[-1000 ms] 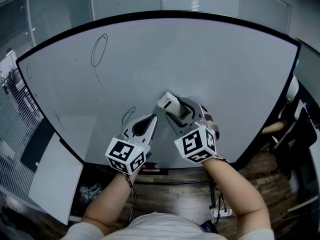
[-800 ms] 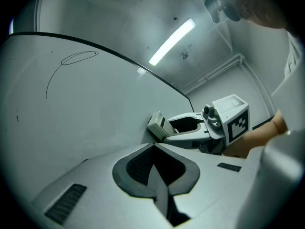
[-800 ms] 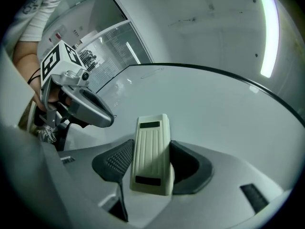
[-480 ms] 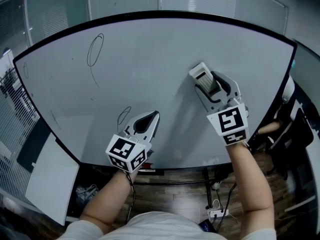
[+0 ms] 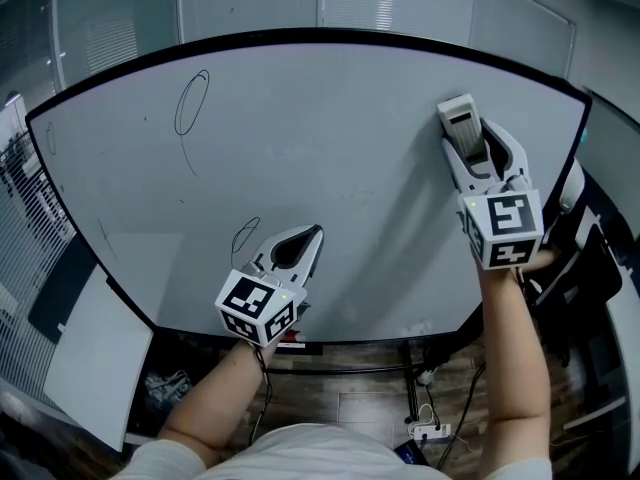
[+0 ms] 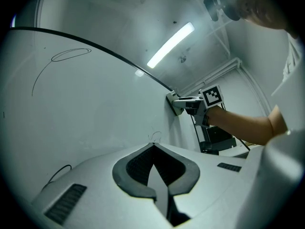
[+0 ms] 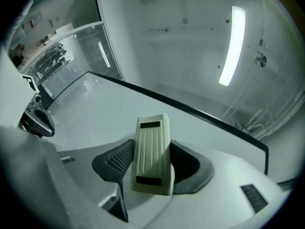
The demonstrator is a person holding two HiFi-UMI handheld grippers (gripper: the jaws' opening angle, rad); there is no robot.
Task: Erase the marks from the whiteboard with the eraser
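Observation:
The whiteboard [image 5: 330, 148] fills the head view. It bears a drawn oval [image 5: 192, 101] with a trailing line at upper left, and a small loop [image 5: 245, 236] low down beside my left gripper. My right gripper [image 5: 470, 153] is shut on the pale ribbed eraser [image 5: 462, 128], held against the board's upper right. In the right gripper view the eraser [image 7: 151, 154] sits between the dark pads. My left gripper [image 5: 295, 248] rests low at the board's centre, shut with nothing in it; its tips [image 6: 153, 147] meet, and the oval [image 6: 70, 55] shows far up the board.
A white panel [image 5: 95, 353] leans below the board's left edge. Something small and red [image 5: 300, 340] lies on the ledge under the board. Cables and a power strip [image 5: 435, 430] lie on the wooden floor. Dark furniture [image 5: 590, 258] stands off the right edge.
My right gripper has carried the eraser from the board's lower centre up and rightward to the upper right. The left gripper has hardly moved.

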